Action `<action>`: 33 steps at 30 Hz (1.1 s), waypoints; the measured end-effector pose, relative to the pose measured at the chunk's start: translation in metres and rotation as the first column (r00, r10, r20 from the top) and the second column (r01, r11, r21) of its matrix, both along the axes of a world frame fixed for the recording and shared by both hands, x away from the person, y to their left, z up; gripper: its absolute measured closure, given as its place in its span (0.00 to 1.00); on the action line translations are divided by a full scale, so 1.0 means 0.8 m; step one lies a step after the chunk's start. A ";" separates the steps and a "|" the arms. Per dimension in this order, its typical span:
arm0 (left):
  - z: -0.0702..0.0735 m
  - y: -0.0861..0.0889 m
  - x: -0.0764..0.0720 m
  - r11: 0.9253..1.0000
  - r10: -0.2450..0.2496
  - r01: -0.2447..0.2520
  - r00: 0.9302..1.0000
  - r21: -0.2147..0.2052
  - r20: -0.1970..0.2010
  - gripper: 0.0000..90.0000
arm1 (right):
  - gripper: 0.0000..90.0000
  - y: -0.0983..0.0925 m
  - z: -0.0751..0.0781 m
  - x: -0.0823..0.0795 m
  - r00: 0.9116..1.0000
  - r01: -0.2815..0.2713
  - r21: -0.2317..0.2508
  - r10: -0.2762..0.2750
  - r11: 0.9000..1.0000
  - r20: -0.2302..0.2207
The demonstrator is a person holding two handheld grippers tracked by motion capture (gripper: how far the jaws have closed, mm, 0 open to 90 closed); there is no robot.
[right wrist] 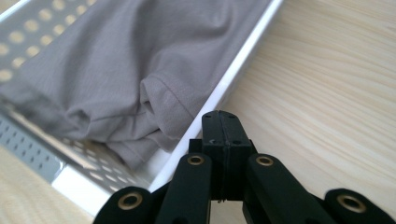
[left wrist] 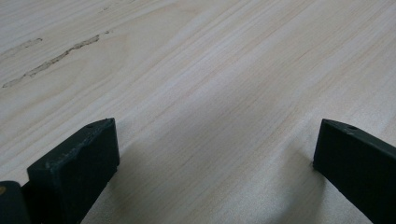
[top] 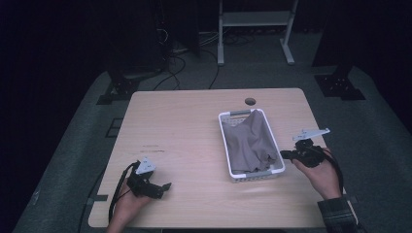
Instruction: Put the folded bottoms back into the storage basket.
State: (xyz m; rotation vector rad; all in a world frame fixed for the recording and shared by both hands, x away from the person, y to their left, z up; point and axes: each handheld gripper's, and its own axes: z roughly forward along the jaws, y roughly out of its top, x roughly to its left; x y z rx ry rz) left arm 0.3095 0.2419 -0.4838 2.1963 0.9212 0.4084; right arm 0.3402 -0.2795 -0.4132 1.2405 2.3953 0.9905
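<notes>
We have the right hand-held gripper (right wrist: 220, 122) sitting just outside the near right corner of the basket (top: 231, 171), jaws pressed together with nothing between them, tips almost on the white rim; the grey cloth (top: 250, 141) lies bunched inside the basket, its folded hem heaped up in that same corner just beyond the rim. Over on the near left of the counter (top: 194, 126), the left hand-held gripper (top: 165, 187) rests low on the bare wood with its jaws spread wide, well apart from the basket. The step we read here is getting hold of that cloth, and closed jaws won't do it, so we'd want them opened before they cross the rim. Best target looks like the thick hem fold nearest the corner: plenty of layers to bite, and close by. We'd come over the rim rather than into it, since a knock could shove the light basket along the counter. Dip one jaw under the fold, one above, and close firmly on fabric alone, not on the perforated wall. The left one could well move in to steady the basket while the cloth lifts
</notes>
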 end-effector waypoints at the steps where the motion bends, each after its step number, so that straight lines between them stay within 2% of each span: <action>1: 0.000 0.000 0.000 1.000 0.000 0.000 1.000 0.000 0.000 0.00 | 0.99 0.004 0.000 -0.001 1.000 -0.010 0.002 0.010 1.000 0.002; 9: 0.000 0.000 0.000 1.000 0.000 0.000 1.000 0.000 0.000 0.00 | 0.99 0.027 -0.001 -0.009 0.998 -0.069 0.000 0.069 0.998 0.007; 12: 0.000 0.000 0.000 1.000 0.000 0.000 1.000 0.000 0.000 0.00 | 0.94 0.026 -0.001 -0.008 0.998 -0.061 0.008 0.061 0.998 0.017; 19: 0.000 0.000 0.001 1.000 -0.002 0.002 1.000 0.001 0.000 0.00 | 0.69 0.006 -0.010 -0.003 0.998 0.001 0.035 -0.004 0.999 0.070; 25: 0.000 0.000 0.001 1.000 -0.002 0.002 1.000 0.001 0.000 0.00 | 0.45 -0.006 -0.016 0.001 0.991 0.049 0.046 -0.054 0.998 0.123; 28: 0.000 0.000 0.001 1.000 -0.002 0.002 1.000 0.001 0.000 0.00 | 0.34 -0.012 -0.022 0.002 0.988 0.072 0.048 -0.078 0.996 0.134; 33: 0.000 0.001 0.000 1.000 -0.006 0.006 1.000 0.001 0.000 0.00 | 0.25 -0.020 -0.033 0.006 0.986 0.105 0.049 -0.111 0.993 0.122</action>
